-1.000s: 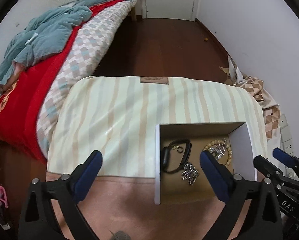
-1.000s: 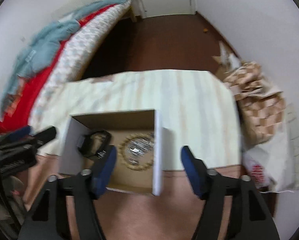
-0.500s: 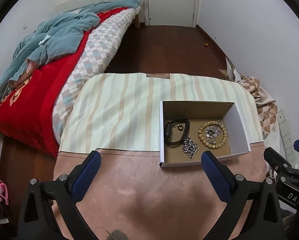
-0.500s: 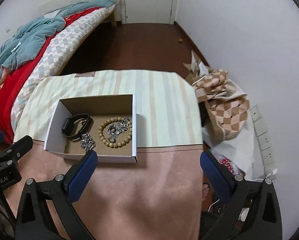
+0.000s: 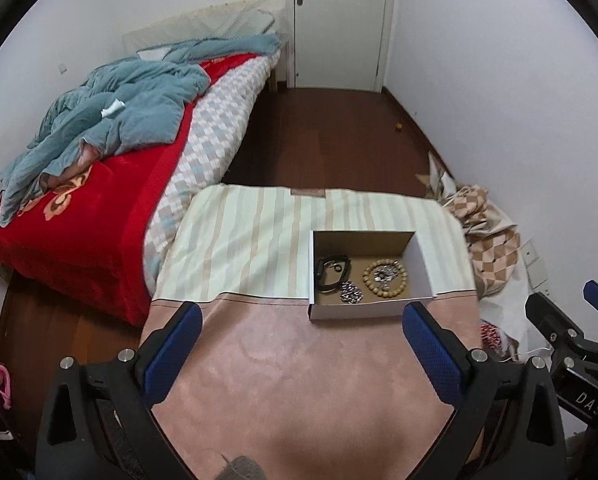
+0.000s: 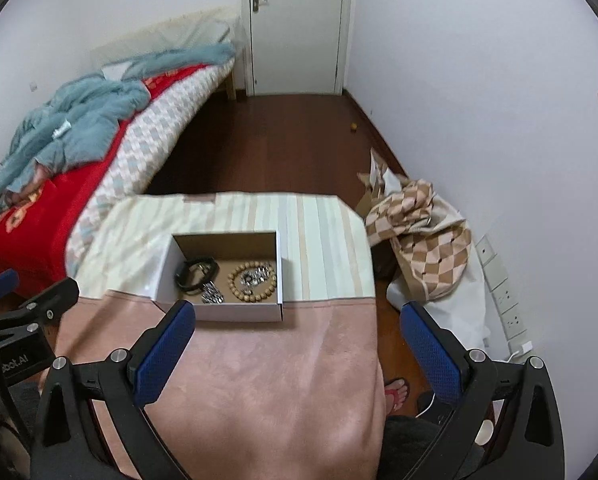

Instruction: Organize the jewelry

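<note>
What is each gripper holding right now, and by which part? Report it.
Nothing. The left gripper and right gripper are open and empty; the jewelry lies in the cardboard box.

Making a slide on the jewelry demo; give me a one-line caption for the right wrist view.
Open right gripper above a table, box ahead holding a bead bracelet, black band and silver chain.
</note>
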The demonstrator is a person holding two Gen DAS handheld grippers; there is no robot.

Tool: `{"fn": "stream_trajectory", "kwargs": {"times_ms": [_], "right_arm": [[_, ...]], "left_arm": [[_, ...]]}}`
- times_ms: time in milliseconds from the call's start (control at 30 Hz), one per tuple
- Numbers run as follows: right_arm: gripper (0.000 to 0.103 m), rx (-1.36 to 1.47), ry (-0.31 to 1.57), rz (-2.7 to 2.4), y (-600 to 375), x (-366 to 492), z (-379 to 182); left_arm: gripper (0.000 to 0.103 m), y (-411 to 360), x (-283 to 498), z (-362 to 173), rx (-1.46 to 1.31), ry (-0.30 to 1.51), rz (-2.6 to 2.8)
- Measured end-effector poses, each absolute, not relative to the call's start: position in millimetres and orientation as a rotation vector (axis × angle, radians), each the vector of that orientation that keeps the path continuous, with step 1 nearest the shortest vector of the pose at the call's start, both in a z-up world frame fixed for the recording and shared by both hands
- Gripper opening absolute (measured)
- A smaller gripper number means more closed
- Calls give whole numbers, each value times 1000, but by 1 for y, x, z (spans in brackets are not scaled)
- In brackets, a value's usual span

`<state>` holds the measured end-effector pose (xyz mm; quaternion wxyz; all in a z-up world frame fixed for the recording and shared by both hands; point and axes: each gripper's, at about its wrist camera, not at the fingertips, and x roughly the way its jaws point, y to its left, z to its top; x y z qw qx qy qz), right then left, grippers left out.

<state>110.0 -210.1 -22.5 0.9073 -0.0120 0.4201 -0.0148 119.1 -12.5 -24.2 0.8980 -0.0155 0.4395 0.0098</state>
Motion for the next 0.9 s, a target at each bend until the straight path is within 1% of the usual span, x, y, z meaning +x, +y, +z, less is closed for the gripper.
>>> {"fn": "stream_trajectory", "kwargs": {"times_ms": [233, 433, 600, 900], "right_arm": [[103, -32, 783, -19, -207, 64, 35], [103, -42, 743, -13, -202, 38, 69], [103, -40, 736, -8, -203, 26, 86], [103, -45, 745, -11, -202, 20, 98]], "left_arm": [[102, -4, 80, 16, -35, 859, 40], [102, 0, 60, 32, -52, 876, 32], [102, 0, 51, 42, -43, 873, 31], [102, -2, 46, 54, -38, 872, 28]]}}
